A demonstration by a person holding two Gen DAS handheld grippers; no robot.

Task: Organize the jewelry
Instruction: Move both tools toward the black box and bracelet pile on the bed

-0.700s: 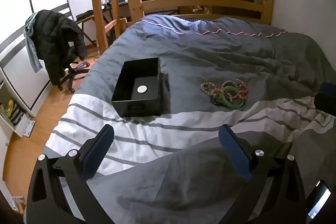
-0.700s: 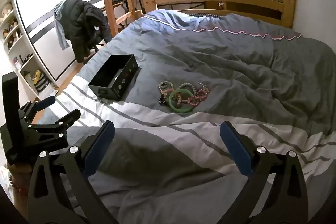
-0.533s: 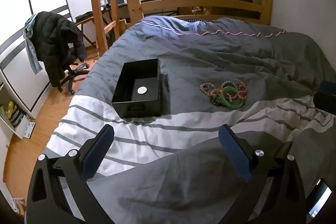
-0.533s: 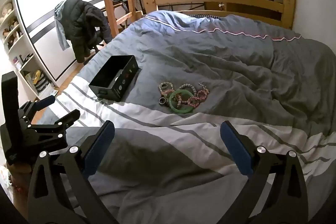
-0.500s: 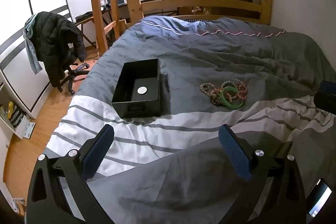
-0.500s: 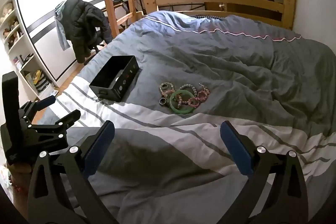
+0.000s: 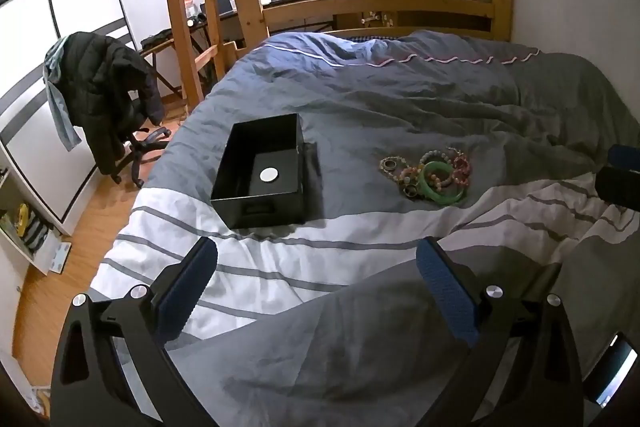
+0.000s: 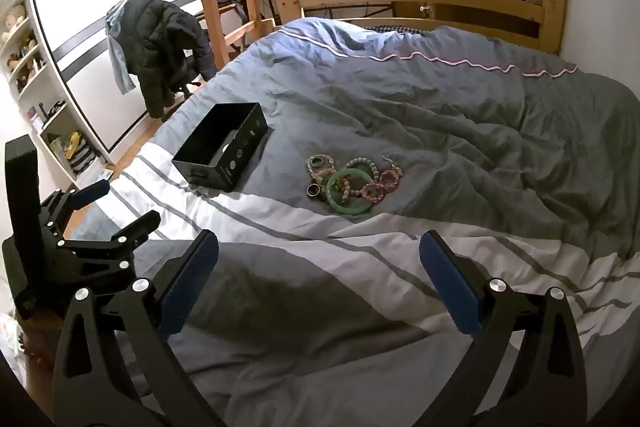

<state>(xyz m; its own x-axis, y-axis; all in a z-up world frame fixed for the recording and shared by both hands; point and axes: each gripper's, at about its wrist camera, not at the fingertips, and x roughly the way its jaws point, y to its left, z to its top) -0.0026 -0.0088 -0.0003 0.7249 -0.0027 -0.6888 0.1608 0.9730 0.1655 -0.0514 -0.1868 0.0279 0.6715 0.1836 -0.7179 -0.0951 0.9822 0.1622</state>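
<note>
**Mira:** Left wrist view puts the jewelry pile (image 7: pixel 426 175) on the grey part of the duvet (image 7: pixel 400 99), just beyond the white stripe that runs nearest the foot edge of the bed, toward the right side. The black box (image 7: pixel 260 171) sits well apart from it, nearer the bed's left edge, with only a small white disc (image 7: pixel 269 174) inside.

**Tom:** And the tongs?

**Mira:** Both spread wide, with nothing between the pads. The left gripper (image 7: pixel 316 291) hangs over the striped foot end; the right gripper (image 8: pixel 318 283) does the same, well short of the pile.

**Tom:** How will the pieces handle?

**Mira:** I'd judge them all light. The green bangle (image 8: pixel 350 191) looks rigid and smooth, likely glass or stone, so slippery and breakable if squeezed hard or dropped against the box wall. Take it across the band where the rim lies free of the other pieces. The beaded bracelets (image 8: pixel 370 183) look limp; pinched at one point they would dangle and swing, and they overlap the bangle, so lifting one may drag its neighbours.

**Tom:** And the small ones?

**Mira:** The ring (image 8: pixel 313 190) on the pile's left lies flat on soft fabric. The pads would sink into the duvet, so a shallow pinch across it. Whether the strands are actually tangled I can't tell at this distance.
</note>
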